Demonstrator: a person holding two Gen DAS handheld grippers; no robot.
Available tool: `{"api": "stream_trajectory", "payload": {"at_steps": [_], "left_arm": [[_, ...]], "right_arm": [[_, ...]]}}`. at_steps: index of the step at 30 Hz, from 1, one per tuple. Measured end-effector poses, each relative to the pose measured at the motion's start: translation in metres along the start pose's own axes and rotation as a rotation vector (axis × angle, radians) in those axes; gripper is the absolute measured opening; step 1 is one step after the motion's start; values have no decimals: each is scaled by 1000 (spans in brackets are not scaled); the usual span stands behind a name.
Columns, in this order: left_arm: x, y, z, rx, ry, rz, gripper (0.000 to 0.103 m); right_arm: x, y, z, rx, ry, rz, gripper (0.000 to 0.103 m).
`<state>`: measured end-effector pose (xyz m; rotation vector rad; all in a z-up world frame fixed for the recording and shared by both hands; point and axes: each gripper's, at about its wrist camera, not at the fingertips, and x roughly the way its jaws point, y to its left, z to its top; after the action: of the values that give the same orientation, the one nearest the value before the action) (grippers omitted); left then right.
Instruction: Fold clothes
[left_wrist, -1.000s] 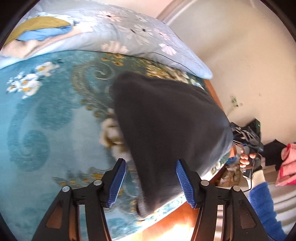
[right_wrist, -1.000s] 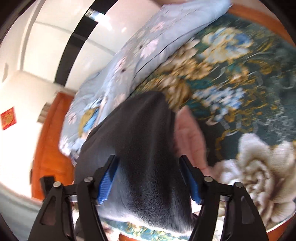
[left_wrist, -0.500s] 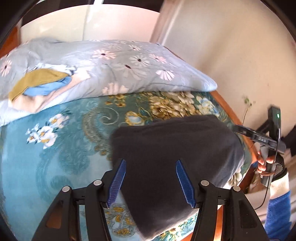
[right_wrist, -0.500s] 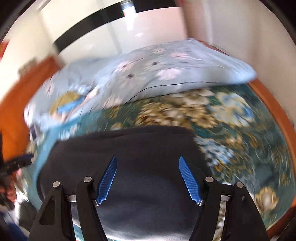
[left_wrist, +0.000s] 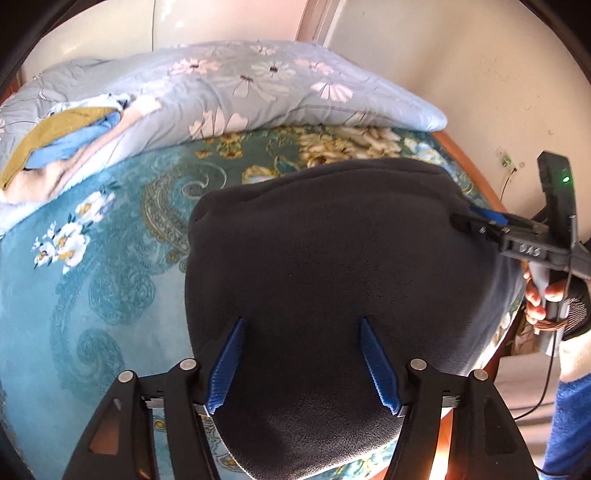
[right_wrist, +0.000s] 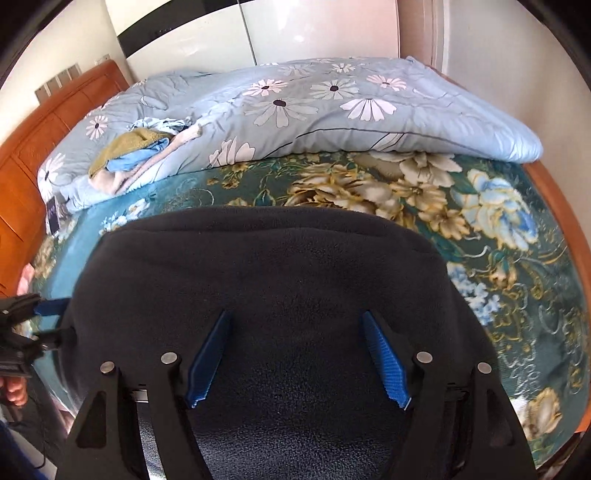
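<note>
Left gripper (left_wrist: 301, 363) and right gripper (right_wrist: 295, 360): jaws opening above the dark fleece garment (left_wrist: 332, 280), nothing pinched between the pads.

The floral bedspread (left_wrist: 92, 295) is filling the frame as a soft, patterned base; the padded daisy-print quilt (left_wrist: 258, 88) is lying at 12 o'clock, with a small pile of yellow, blue and pink clothes (left_wrist: 55, 147) at 10 o'clock. The garment is resting at centre as a thick, matte, rounded stack, napped and springy by appearance. Judgement: with the fold apparently laid, both jaws should be clearing the nap fully before lifting, since fleece is likely catching on the ribbed blue pads (left_wrist: 229, 358) and dragging layers askew.
</note>
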<state>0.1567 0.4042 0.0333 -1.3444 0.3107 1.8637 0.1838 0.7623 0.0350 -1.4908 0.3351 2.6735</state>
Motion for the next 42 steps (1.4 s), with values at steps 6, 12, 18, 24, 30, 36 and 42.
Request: {"api": "stream_trajectory", "payload": {"at_steps": [6,12,18,24,30,36,42], "left_arm": [[-19,-1,-6,13,-47,-11,67],[-47,-11,-28,51,-115,-15,67],[-68,-16,-54,67,-153,-22,67],[-70,-17,-83,57,-159,-1,78],[-76,-15,-109,49,-177,10,87],[-84,-4,-124,11,-209,1,103],[-99,2,-133,9,-261,-8,103]], "right_arm": [[1,1,6,20,15,-11,77],[-36,19,3,56,-92,-101,76],[-59,52,-33,84,-130,-174,76],[-77,80,-83,208,-208,-166,76],[-84,109,-113,212,-229,-196,76],[-73,124,-134,264,-206,-183,76],[-57,139,-149,261,-132,-190,76]]}}
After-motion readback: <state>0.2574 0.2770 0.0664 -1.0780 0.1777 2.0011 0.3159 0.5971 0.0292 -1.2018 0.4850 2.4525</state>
